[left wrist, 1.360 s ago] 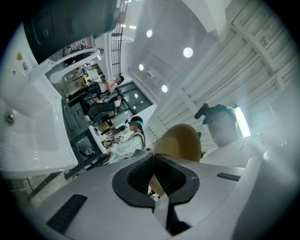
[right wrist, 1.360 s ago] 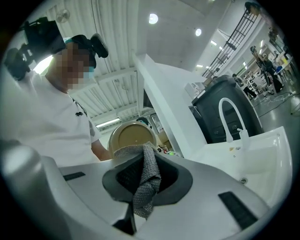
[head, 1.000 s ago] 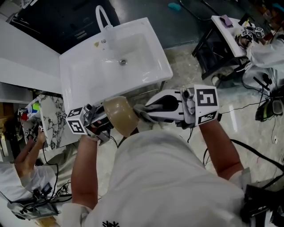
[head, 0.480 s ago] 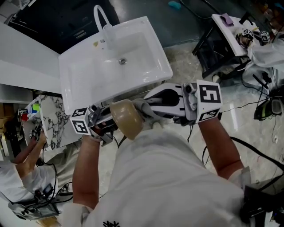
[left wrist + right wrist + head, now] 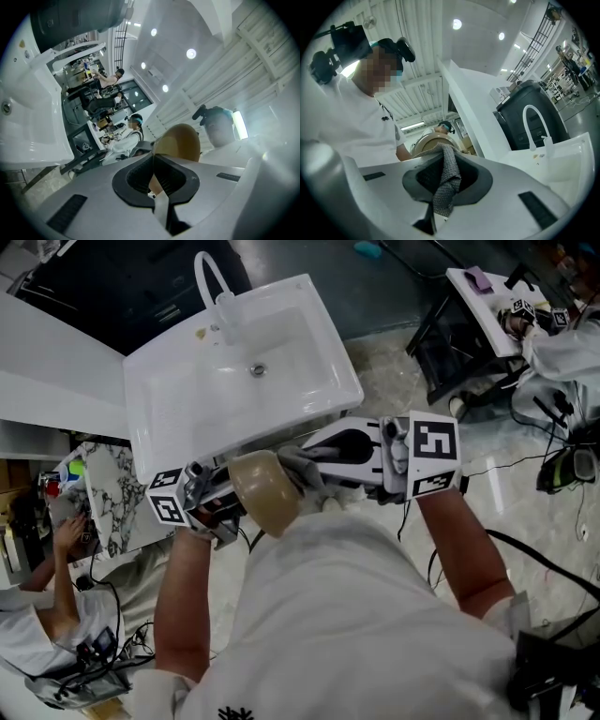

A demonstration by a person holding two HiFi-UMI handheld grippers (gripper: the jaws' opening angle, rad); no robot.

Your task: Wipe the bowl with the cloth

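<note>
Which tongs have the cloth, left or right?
The right tongs: the grey knitted cloth is pinched between them. The left tongs clamp the tan bowl by its rim instead.

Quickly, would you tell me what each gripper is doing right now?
Left gripper: shut on the rim of the bowl.
Right gripper: shut on the cloth.

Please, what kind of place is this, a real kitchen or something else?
Probably a lab or workshop for recording tasks, not a home kitchen: the white sink stands on a polished floor, cables trail across it, and another person works at a small table nearby.
</note>
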